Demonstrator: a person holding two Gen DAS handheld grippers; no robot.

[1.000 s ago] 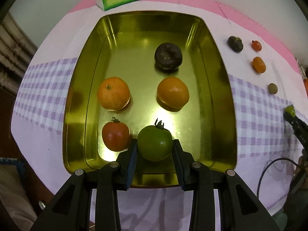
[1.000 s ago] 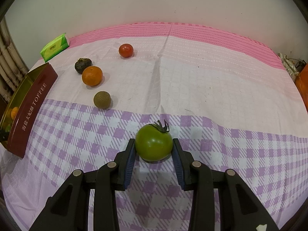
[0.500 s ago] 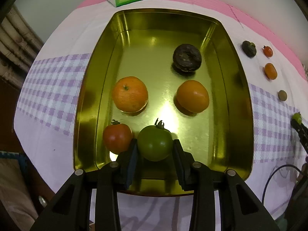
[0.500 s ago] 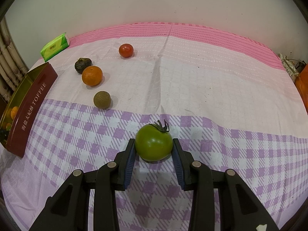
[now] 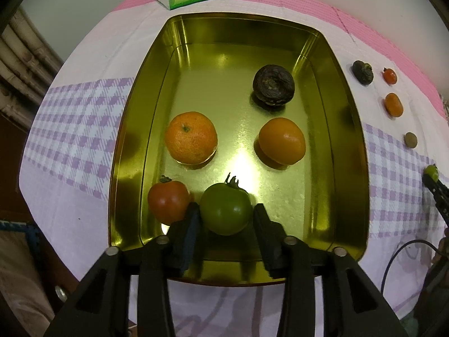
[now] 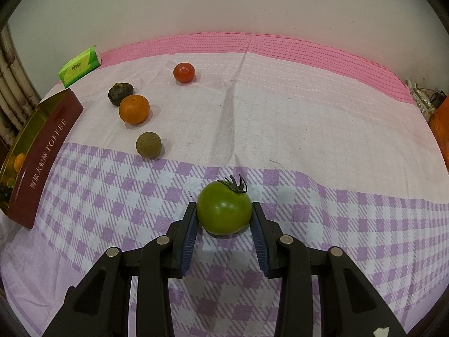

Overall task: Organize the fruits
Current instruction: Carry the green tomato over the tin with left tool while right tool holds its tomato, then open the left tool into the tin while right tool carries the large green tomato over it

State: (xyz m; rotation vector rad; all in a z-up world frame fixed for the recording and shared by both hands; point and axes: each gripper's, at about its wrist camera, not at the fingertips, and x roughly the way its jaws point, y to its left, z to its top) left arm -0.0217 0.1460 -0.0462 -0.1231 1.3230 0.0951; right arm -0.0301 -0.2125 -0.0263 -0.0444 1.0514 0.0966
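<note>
Tin (image 5: 348,129) far end: bare floor behind the dark fruit (image 5: 273,88); free room there
Tin middle: two oranges (image 5: 190,137) well apart; a bare lane ran between them
Tin near end: red tomato (image 5: 168,205) just beside the left gripper (image 5: 226,219); no room on that side
Cloth (image 6: 308,112), right half: bare; open passage
Cloth, left: four small fruits in a loose row; tin wall (image 6: 42,157) beyond
</note>
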